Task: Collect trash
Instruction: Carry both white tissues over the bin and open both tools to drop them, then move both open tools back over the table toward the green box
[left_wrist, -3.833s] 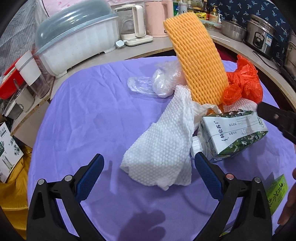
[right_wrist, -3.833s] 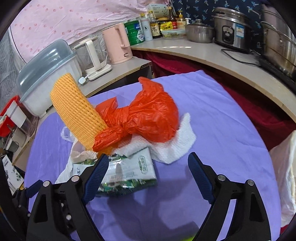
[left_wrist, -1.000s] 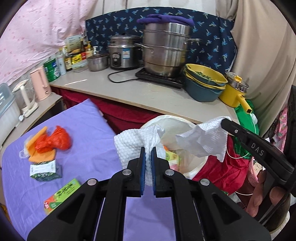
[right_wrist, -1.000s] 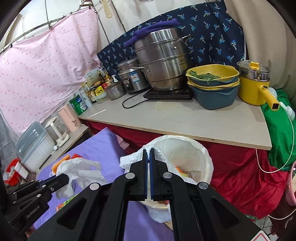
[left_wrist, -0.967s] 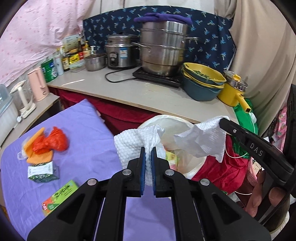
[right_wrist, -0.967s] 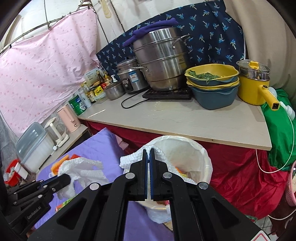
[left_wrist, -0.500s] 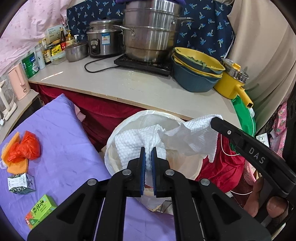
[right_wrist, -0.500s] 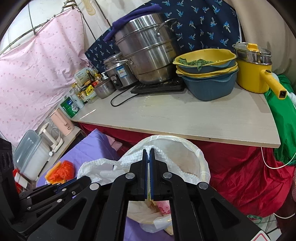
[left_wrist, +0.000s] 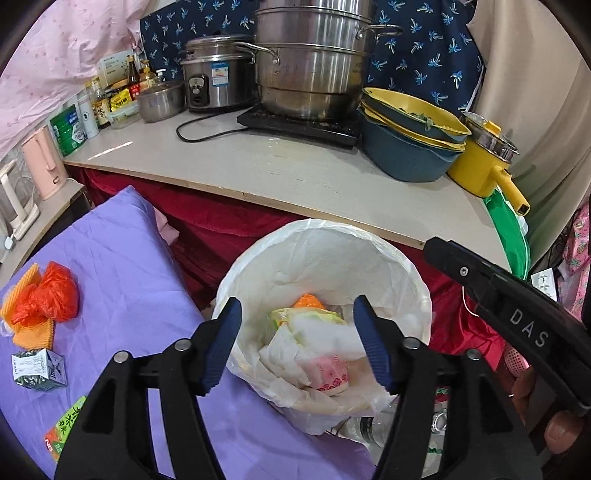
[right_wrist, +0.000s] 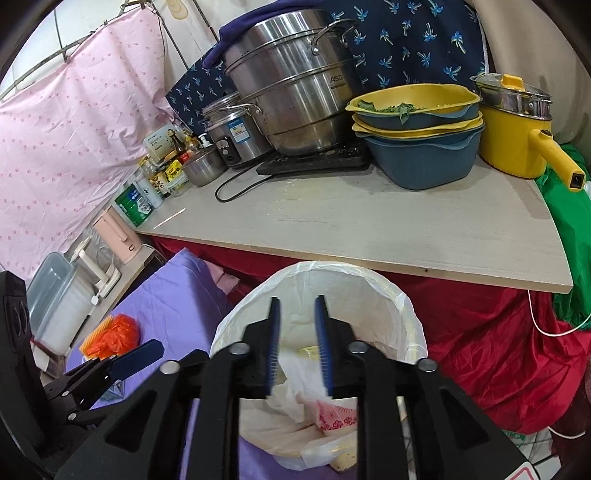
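Observation:
A white-lined trash bin (left_wrist: 413, 273) stands by the purple table's (left_wrist: 122, 266) edge and holds white paper towel (left_wrist: 291, 350), a blurred clear bag and packets. My left gripper (left_wrist: 297, 345) is open and empty right above the bin. My right gripper (right_wrist: 298, 345) is open, jaws partly apart, over the same bin (right_wrist: 402, 306), with a blurred white piece just below it. On the table lie an orange bag (left_wrist: 51, 291) on orange foam net (left_wrist: 33, 328), a milk carton (left_wrist: 37, 371) and a green box (left_wrist: 66, 424).
A counter (left_wrist: 295, 173) behind the bin carries steel pots (left_wrist: 310, 59), stacked basins (left_wrist: 410, 140), a yellow pot (left_wrist: 487, 166) and bottles (left_wrist: 110, 99). Red cloth (right_wrist: 480, 350) hangs under it. A pink kettle (left_wrist: 40, 162) stands far left.
Both grippers were shut, the left on the paper towel and the right on the clear bag. Both have opened over the bin, and the towel and bag have dropped into it.

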